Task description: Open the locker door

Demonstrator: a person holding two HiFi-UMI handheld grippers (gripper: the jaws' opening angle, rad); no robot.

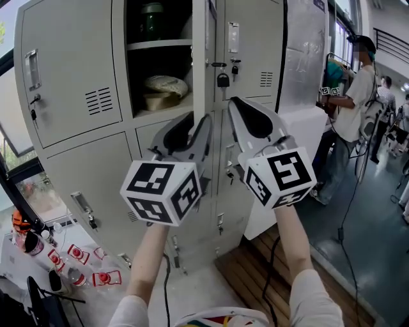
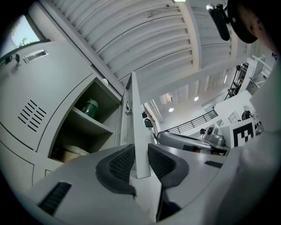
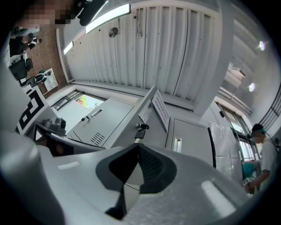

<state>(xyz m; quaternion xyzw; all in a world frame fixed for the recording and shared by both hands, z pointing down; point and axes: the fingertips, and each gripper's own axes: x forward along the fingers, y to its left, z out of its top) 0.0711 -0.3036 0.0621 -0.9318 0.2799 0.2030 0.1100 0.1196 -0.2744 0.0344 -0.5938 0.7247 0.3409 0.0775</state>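
The left gripper (image 2: 140,151) clamps the free edge of the locker door (image 1: 199,64) — upright, edge-on, already ajar straight ahead of it — while the right gripper (image 3: 138,147), pinched closed and empty, hangs just beside the door's right face.

Open locker compartment (image 1: 160,64): shelf (image 1: 160,45) splits it, green jar (image 1: 152,18) on shelf. We see pale round bundle (image 1: 165,85) on compartment bottom (what it is, we can't tell). Pale floor (image 1: 195,290) lower left, small red-white items (image 1: 105,278) on it. Wooden strip (image 1: 255,274) beside. Grey floor (image 1: 377,243) right, person (image 1: 354,96) standing there.
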